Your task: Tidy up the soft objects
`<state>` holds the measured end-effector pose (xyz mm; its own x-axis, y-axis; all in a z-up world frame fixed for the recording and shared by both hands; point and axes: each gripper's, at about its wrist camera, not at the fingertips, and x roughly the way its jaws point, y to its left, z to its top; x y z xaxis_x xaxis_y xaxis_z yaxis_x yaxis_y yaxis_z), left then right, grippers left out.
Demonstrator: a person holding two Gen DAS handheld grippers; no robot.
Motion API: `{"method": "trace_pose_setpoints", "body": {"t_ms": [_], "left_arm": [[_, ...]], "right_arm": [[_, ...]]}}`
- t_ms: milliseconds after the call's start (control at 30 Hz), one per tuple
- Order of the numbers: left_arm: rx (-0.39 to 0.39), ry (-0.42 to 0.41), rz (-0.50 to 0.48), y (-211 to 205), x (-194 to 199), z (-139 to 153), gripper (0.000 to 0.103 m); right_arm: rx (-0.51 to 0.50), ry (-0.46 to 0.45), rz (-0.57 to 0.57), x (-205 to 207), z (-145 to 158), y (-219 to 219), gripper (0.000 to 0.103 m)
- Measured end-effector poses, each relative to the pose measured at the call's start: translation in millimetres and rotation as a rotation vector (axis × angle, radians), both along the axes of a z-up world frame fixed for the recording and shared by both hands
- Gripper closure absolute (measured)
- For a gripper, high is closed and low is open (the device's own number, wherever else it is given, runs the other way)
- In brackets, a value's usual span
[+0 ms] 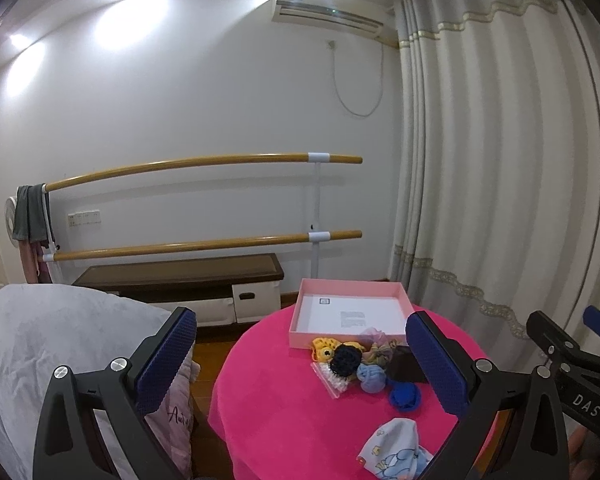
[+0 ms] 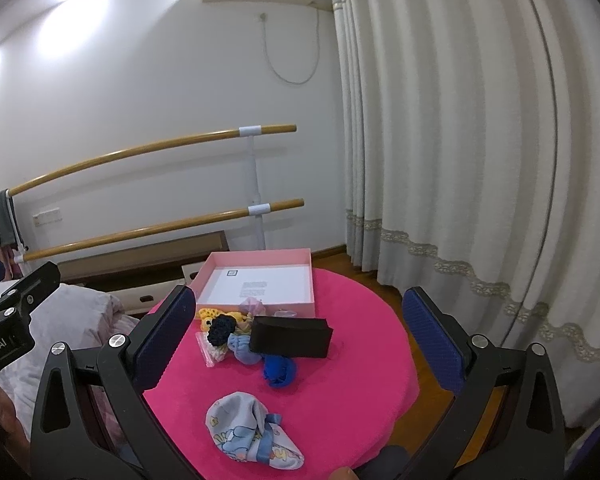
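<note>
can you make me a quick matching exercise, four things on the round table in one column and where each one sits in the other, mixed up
Things
1. pink box
2. black pouch
3. printed baby hat
4. blue scrunchie

Places
A. nearest the cameras, alone at the front of the pink tablecloth
B. at the far edge of the table, open, with a white sheet inside
C. just in front of the black pouch
D. in front of the box, at the right of the pile of small items

Pairs: 1-B, 2-D, 3-A, 4-C
</note>
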<state>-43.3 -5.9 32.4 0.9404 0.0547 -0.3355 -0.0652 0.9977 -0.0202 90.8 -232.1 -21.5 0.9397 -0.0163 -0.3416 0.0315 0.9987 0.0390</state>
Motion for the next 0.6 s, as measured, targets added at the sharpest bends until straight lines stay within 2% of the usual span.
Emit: {"method": "trace_pose_setpoints", "body": {"t_ms": [600], "left_arm": [[-0.031, 0.032, -0.018, 7, 29, -24, 0.0]], "right_arm": [[-0.012, 0.018, 0.002, 14, -1, 6, 0.0]]}}
